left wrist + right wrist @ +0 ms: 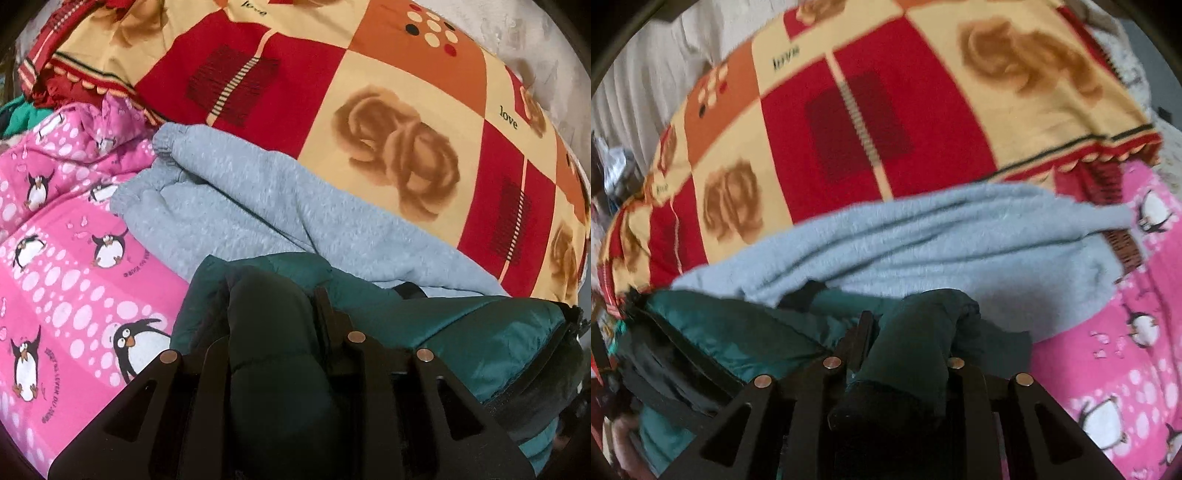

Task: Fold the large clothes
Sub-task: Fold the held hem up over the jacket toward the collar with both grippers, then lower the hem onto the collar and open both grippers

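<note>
A dark green padded jacket [461, 332] is pinched by both grippers: a bunched fold of it is clamped in the jaws of the left gripper [273, 332], and another fold is clamped in the jaws of the right gripper [912, 343]. The jaws are nearly pressed together on the fabric in each wrist view. The jacket is seen at the near edge of a bed, partly overlapping a grey sweatshirt [236, 206], which is laid across a red, orange and cream patchwork blanket [369, 92] with rose prints. A pink penguin-print quilt [74, 258] is seen just beside the sweatshirt and touching it. The right wrist view is motion-blurred; black lining of the jacket is shown at its lower left.
</note>
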### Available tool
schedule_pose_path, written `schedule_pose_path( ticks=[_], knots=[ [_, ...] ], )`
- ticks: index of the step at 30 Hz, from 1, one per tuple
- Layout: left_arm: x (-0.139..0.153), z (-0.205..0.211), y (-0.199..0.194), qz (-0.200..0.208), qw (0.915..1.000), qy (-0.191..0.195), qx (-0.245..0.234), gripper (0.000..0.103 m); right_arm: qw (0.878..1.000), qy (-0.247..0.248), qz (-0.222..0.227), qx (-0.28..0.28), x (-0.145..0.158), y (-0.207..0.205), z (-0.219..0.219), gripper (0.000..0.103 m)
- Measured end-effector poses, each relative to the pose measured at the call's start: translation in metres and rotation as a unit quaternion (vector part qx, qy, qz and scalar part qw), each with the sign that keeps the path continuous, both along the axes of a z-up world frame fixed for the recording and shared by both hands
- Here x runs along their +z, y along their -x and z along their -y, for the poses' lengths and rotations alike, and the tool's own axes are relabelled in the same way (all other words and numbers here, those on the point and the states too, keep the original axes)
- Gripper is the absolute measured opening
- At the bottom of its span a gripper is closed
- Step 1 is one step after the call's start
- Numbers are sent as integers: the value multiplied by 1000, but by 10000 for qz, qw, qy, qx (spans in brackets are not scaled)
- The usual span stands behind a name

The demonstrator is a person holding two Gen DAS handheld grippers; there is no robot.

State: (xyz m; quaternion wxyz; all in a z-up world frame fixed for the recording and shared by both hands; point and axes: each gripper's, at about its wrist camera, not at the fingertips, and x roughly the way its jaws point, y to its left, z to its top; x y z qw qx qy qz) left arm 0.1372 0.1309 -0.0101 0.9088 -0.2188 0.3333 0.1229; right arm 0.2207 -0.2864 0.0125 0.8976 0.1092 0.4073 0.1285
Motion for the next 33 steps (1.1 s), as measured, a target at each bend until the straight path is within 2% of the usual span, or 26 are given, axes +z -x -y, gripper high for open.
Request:
schedule_pose_path(
  ticks=[5,8,10,11,12,13,15,16,20,23,26,28,31,33],
  knots=[
    [3,0,-4,-174,9998,63,7,22,9996,-88,-238,76,-6,-6,2,25],
    [7,-8,-4,-365,9984,418,-58,26,9991,-191,-358,76,2,-1,5,34],
    [12,-16,-1,-292,9965,782,-96,36,9981,-357,-488,98,9,3,8,47],
    [17,-20,3,-191,9950,975,-140,50,9970,-548,-538,92,14,7,11,63],
    [23,-21,6,-90,9948,1002,-146,63,9959,-728,-529,60,20,10,14,76],
    [29,-20,9,27,9953,956,-131,69,9946,-922,-466,36,26,15,17,80],
    [44,-17,16,289,9967,752,-126,79,9933,-1130,-261,-1,41,25,21,81],
    [52,-14,20,439,9972,590,-117,81,9932,-1151,-166,-19,47,29,22,81],
    [84,-5,38,1103,9939,37,4,81,9943,-1031,266,49,70,45,16,81],
    [96,0,43,1355,9907,-149,-34,81,9954,-687,624,245,81,50,2,81],
    [97,13,33,1229,9914,-360,-278,81,9965,-358,640,406,78,45,-13,81],
    [92,18,25,1007,9929,-553,-321,81,9970,-228,556,481,73,40,-22,81],
    [76,22,8,590,9943,-808,-368,81,9976,84,429,542,65,36,-32,81],
    [59,20,-6,91,9954,-874,-374,81,9976,312,270,561,54,29,-37,81]
  ],
)
